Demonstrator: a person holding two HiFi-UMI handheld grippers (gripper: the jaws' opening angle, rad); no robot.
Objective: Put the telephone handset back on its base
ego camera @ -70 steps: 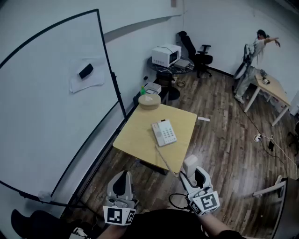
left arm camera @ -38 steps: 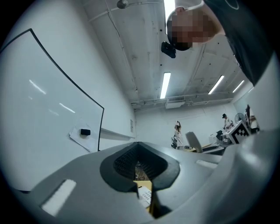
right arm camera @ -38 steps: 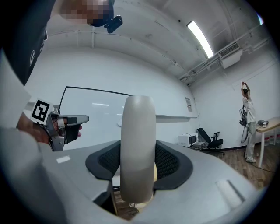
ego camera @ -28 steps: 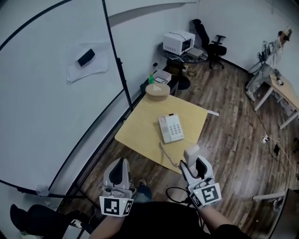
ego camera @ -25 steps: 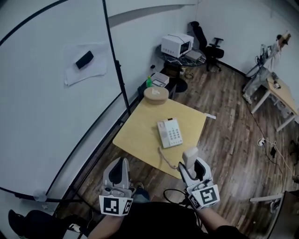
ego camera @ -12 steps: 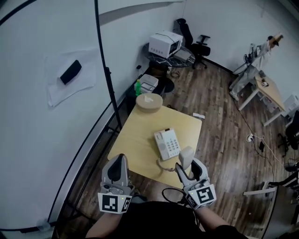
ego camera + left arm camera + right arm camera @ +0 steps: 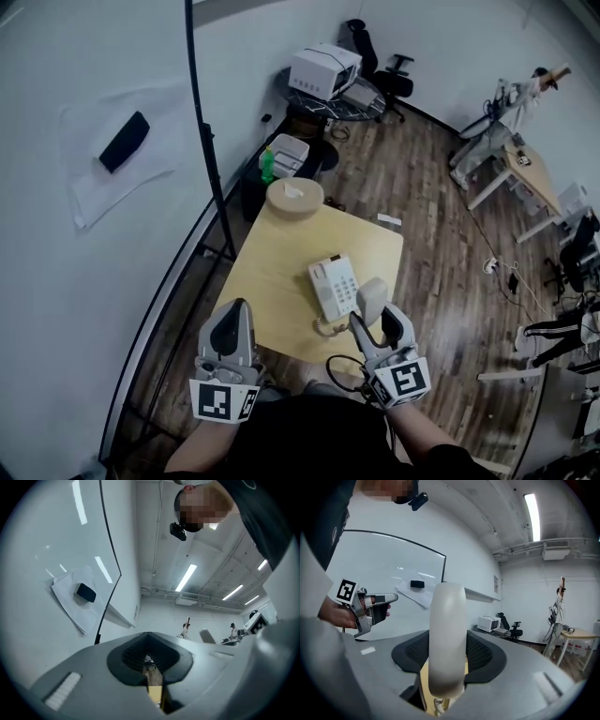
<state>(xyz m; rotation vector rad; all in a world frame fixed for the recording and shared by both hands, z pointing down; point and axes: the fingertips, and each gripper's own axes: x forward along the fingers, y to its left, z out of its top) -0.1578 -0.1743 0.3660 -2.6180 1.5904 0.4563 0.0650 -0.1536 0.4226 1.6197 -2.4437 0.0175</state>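
Note:
The white telephone base [image 7: 333, 286] lies on the yellow table [image 7: 272, 272], near its front edge. My right gripper [image 7: 379, 317] is shut on the white handset [image 7: 371, 298], which stands upright between the jaws just right of the base. In the right gripper view the handset [image 7: 447, 639] fills the middle between the jaws of the right gripper [image 7: 449, 662]. The coiled cord [image 7: 328, 328] hangs from the handset toward the base. My left gripper [image 7: 232, 330] is shut and holds nothing, level with the table's near left corner. The left gripper view shows the left gripper [image 7: 150, 667] pointing up at the ceiling.
A round wooden box [image 7: 294, 199] sits on the table's far corner. A whiteboard [image 7: 94, 187] on a black stand [image 7: 208, 141] runs along the left. Behind the table are a green bottle [image 7: 268, 167], a white appliance [image 7: 323, 68] and an office chair [image 7: 382, 67]. A desk [image 7: 530, 173] stands at right.
Both grippers have come closer to the table. The handset, held throughout, now stands over the table's near edge beside the base. The left gripper stays shut.

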